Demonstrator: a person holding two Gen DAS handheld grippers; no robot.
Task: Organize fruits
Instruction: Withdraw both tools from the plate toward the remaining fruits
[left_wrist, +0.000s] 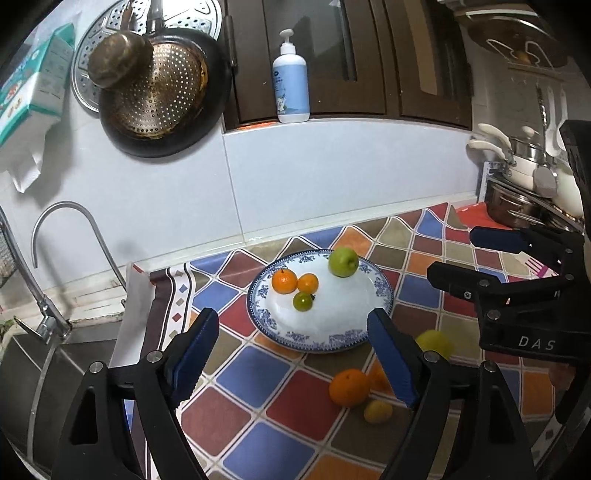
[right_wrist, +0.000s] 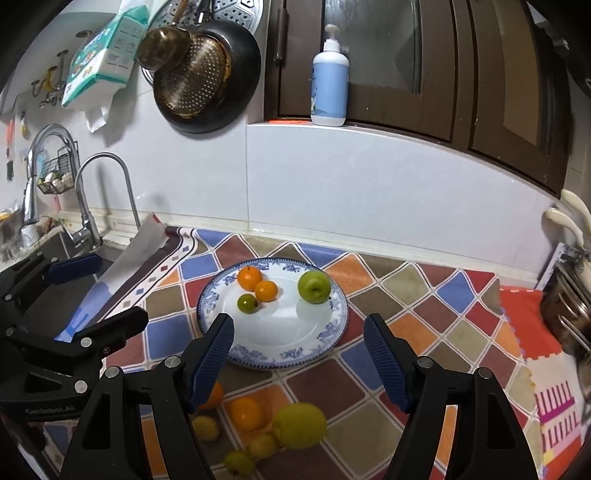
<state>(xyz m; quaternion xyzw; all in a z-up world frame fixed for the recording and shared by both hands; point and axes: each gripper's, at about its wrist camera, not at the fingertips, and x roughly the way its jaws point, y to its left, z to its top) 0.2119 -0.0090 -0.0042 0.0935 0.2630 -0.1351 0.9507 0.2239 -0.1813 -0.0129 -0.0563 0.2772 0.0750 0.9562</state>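
On the checkered cloth (right_wrist: 424, 291) sits my landmark, the blue-rimmed plate (right_wrist: 334, 325), and I place everything by it, left to right. Far left of the plate are the sink (right_wrist: 55, 251) and its curved tap (right_wrist: 88, 206). Between sink and plate hangs my left claw (left_wrist: 291, 363), seen from the right wrist as a black frame with a blue pad, its jaws spread wide with nothing between them. On the plate's left half, two oranges (right_wrist: 249, 277) lie touching, a small green-orange citrus (right_wrist: 247, 303) just in front of them. On the plate's right half a green apple (right_wrist: 314, 287) stands alone, apart from the citrus trio. Right of that, from the left wrist view, my right claw (right_wrist: 297, 360) hovers beside the plate, likewise spread and empty, its pads framing the plate's near rim in its own view.

Nearer to me than the plate, loose fruit lies blurred on the cloth: an orange (right_wrist: 245, 413), a large yellow-green fruit (right_wrist: 300, 425) and a few small yellowish ones (right_wrist: 262, 446) clustered around them, none touching the plate. Behind the plate, on the sill above the tiled wall, stands a pump bottle (right_wrist: 330, 92); up to its left hang a dark pan (right_wrist: 207, 85) and a strainer (right_wrist: 195, 81).
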